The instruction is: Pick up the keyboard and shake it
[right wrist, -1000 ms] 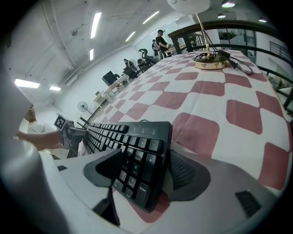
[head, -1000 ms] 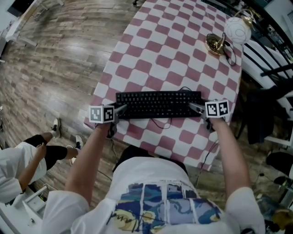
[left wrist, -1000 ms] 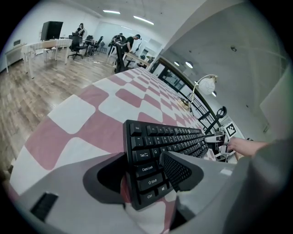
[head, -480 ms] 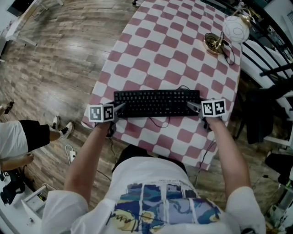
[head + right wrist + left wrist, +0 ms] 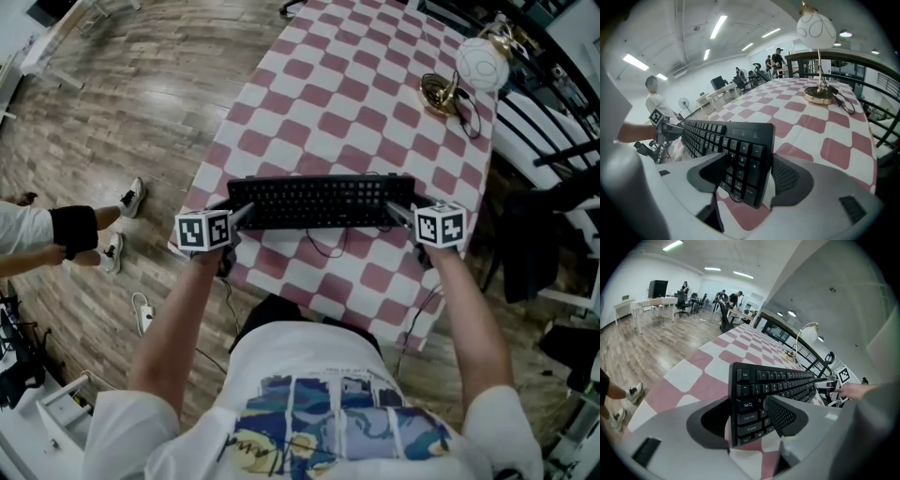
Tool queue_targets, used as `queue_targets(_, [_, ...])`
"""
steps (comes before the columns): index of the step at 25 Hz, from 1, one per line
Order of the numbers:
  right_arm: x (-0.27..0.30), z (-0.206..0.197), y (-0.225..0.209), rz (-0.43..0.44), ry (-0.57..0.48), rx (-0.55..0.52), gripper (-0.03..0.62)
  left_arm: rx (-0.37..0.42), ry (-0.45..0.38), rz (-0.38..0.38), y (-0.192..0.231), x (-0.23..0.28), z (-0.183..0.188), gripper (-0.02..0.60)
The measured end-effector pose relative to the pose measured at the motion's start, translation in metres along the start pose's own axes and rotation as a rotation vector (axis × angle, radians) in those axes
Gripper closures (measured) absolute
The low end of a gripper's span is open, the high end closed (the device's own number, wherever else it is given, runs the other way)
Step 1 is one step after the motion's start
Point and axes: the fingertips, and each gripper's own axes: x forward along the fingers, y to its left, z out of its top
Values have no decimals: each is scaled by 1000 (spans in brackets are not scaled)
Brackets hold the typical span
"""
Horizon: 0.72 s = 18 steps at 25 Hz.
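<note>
Head view, nearest first: the person's forearms (image 5: 178, 319) reach forward, each ending in a gripper. The left gripper (image 5: 745, 404) is clamped on the keyboard (image 5: 319, 202) at its Tab-key end, one jaw over the keys and the other behind the casing. The right gripper (image 5: 746, 161) has the number-pad end between its jaws. Those jaws have just been closing, and their pads press the casing front and back. The keyboard spans the two tools, held clear of the checked tablecloth (image 5: 328, 103) above the table's near edge. Its cable (image 5: 326, 246) trails loose onto the cloth below. Farther along, at the table's right edge, stands a lamp (image 5: 473, 67) with a brass base and white globe shade. On the wooden floor (image 5: 122, 84) left of the table, a second person's leg (image 5: 66, 230) shows.
</note>
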Motion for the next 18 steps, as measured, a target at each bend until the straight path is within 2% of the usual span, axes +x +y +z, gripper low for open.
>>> queue_targets(7, [-29,16,8,-16,-89,-70,299,51,-96,10,-18,-24,17,334])
queue_targets(18, [-86,75,24,-67,-291,-233,304,116,-249,38,-42,-60,52,334])
